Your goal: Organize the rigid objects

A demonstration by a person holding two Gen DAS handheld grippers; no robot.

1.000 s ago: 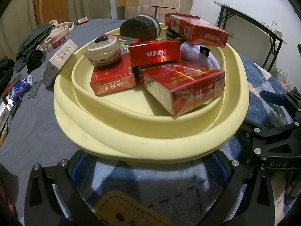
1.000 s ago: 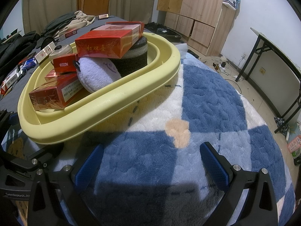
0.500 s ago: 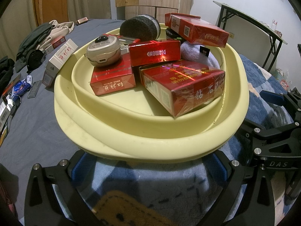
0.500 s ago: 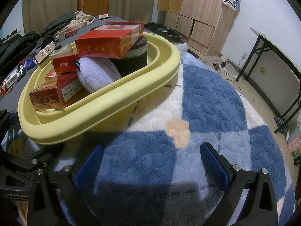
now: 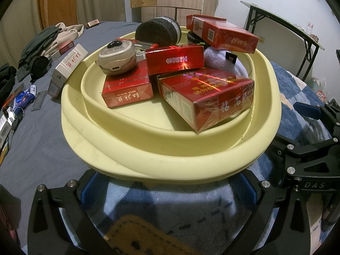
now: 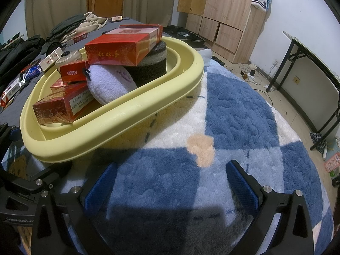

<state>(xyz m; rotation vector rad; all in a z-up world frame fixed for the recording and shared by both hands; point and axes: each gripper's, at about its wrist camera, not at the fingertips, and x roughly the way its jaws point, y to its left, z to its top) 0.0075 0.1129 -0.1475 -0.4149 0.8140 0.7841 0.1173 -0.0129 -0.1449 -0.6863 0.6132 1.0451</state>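
A pale yellow basin (image 5: 161, 157) sits on a bed and holds several red cigarette boxes (image 5: 204, 93), a beige round case (image 5: 116, 57), a dark sponge roll (image 5: 157, 30) and a lavender plush pad (image 6: 108, 84). The basin also shows in the right wrist view (image 6: 119, 119). My left gripper (image 5: 167, 189) is open and empty, just in front of the basin's near rim. My right gripper (image 6: 170, 182) is open and empty over the blue and white blanket (image 6: 233, 114), right of the basin.
A white cigarette box (image 5: 65, 68) lies beside the basin on the grey sheet, with clothes (image 5: 48, 42) and small packets (image 5: 19, 102) further left. A wooden wardrobe (image 6: 223, 10) and a folding table (image 6: 308, 63) stand beyond the bed.
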